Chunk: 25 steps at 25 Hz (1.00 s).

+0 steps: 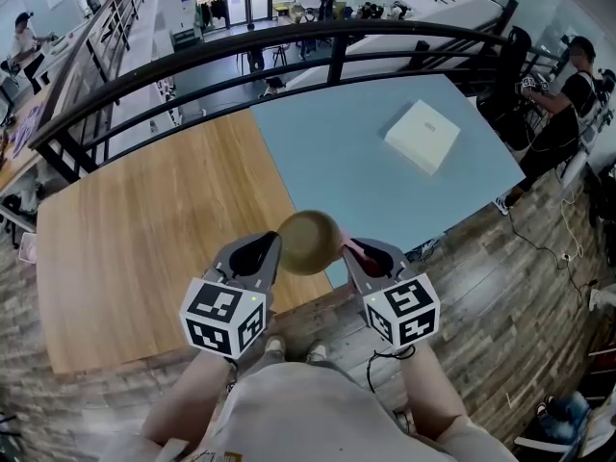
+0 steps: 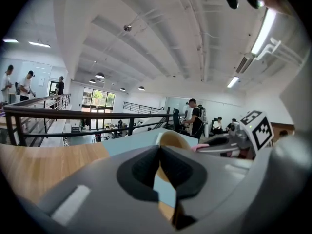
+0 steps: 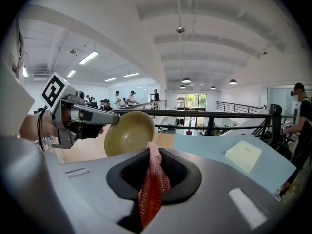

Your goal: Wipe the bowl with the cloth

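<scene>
No legible text, numbers or brands anywhere. Square black-and-white markers on left cube (image 1: pixel 223 318) and right cube (image 1: pixel 404 311): patterns only, no characters.

L tool (image 1: pixel 272 248) & R tool (image 1: pixel 352 252): grey shells, black pads (image 2: pixel 141 167). Each w/ white cube (image 1: pixel 223 318), black sq. markers. Black cable (image 1: pixel 383 366) below R tool. Beige top (image 1: pixel 308 407).

Looking at a small tan-gold bowl (image 3: pixel 129 133), smooth and shallow, up in the air and tipped on its side, rim pinched in the left claw (image 2: pixel 160 149). Then a pink-red cloth (image 3: pixel 152 186), netted weave, bunched into a strip, clamped in the right claw (image 3: pixel 152 152), right beside the bowl's rim.
</scene>
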Each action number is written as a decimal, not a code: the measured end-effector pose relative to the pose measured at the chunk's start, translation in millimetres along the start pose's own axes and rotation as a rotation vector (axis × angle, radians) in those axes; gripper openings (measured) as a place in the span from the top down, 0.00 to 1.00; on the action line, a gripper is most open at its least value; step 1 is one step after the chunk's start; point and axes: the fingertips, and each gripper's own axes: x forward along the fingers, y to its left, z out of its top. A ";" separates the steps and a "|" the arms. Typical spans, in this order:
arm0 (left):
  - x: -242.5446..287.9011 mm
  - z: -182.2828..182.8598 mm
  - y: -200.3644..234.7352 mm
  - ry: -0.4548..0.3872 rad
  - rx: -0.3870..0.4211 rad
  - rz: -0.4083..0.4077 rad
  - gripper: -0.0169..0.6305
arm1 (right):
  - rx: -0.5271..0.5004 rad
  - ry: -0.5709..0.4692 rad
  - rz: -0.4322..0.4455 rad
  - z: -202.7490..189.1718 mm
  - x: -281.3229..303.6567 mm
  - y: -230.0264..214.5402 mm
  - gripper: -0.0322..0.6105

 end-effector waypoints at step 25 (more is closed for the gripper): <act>33.7 -56.5 -1.1 0.142 -0.055 -0.057 0.96 | -0.010 -0.068 0.010 24.0 20.1 9.0 0.88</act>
